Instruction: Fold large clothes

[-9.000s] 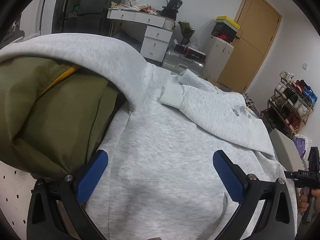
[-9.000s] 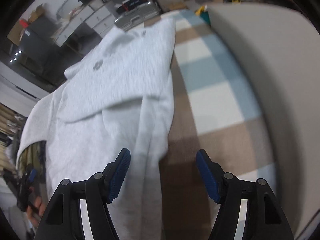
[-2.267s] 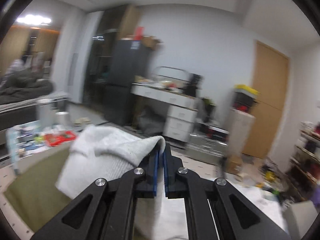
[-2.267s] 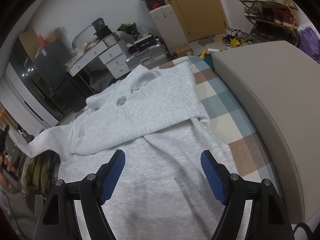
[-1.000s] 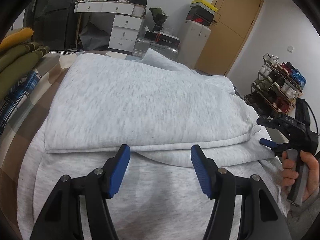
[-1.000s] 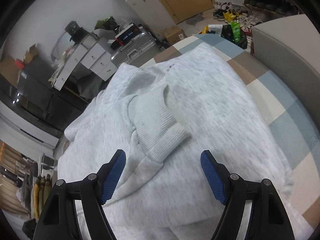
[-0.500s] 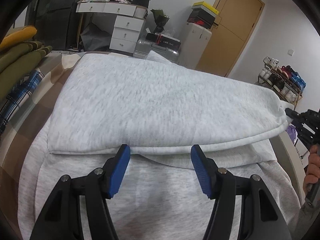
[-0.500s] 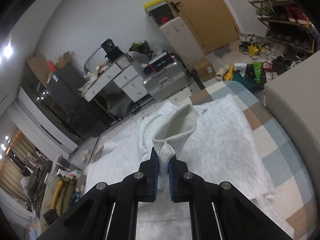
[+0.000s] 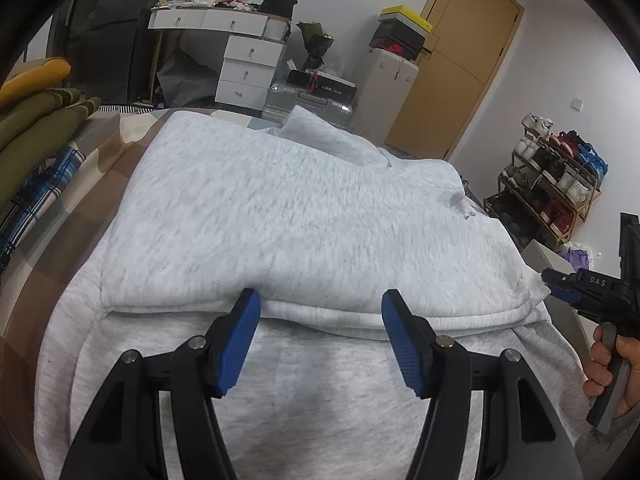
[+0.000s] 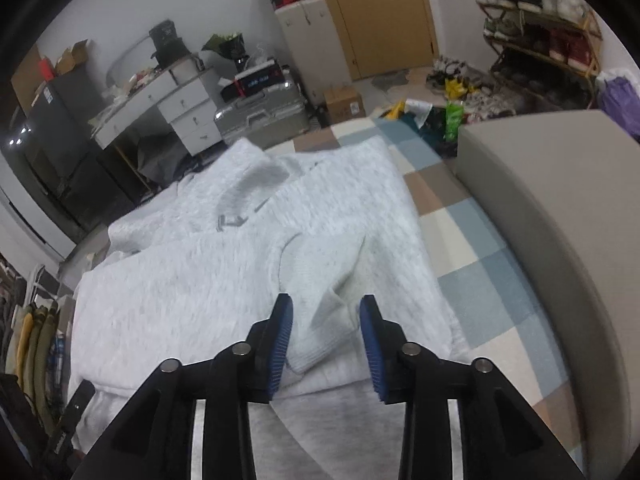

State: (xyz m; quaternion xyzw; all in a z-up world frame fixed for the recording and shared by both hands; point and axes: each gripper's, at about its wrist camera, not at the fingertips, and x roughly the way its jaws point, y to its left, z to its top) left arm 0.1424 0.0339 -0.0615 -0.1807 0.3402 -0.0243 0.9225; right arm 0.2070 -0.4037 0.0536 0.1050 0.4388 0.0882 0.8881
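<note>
Two handheld grippers hover over a pale grey hoodie [image 9: 304, 216] spread across a bed with a checked cover [image 10: 476, 248], its sleeves folded in over the body. The left gripper [image 9: 320, 334] has its blue fingers [image 9: 236, 340] spread wide above the lower edge of the folded layer, gripping nothing. The right gripper [image 10: 325, 340], held by a hand [image 9: 612, 364] at the bed's right side, is opening; the ribbed sleeve cuff [image 10: 320, 340] lies between its fingers [image 10: 280, 340], which do not press on it. Olive garments [image 9: 36, 128] are stacked at the left.
</note>
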